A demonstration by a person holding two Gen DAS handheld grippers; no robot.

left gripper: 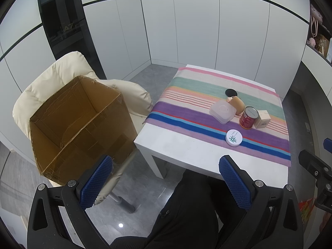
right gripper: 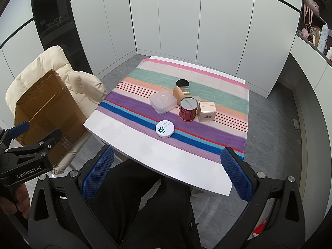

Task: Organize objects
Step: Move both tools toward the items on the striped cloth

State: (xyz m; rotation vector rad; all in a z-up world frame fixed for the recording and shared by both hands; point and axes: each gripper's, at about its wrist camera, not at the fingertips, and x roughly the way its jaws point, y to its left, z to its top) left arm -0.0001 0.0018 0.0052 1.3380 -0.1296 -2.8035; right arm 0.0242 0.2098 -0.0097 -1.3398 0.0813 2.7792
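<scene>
Right wrist view shows the items to be organized grouped on the striped cloth (right gripper: pixel 186 78) covering the far part of the white table (right gripper: pixel 182 166): a white tin (right gripper: pixel 165 128) nearest, a clear case (right gripper: pixel 163 101) to the left, a red can (right gripper: pixel 187 109) touching a small carton (right gripper: pixel 206 111) on its right, a tan sponge (right gripper: pixel 178 94) and a black-lidded jar (right gripper: pixel 183 85) behind. An open box (left gripper: pixel 78 122) sits on the cream chair (left gripper: pixel 51 76) left of the table, apparently placed there as the receptacle; its floor appears bare. Left gripper (left gripper: pixel 166 182) and right gripper (right gripper: pixel 168 178) both stand wide apart, holding nothing, short of the near table edge, suggesting no item has been picked. The jar is partly hidden behind the sponge. Label text on can and carton is too small to read. The right gripper is cut off at the left view's edge.
</scene>
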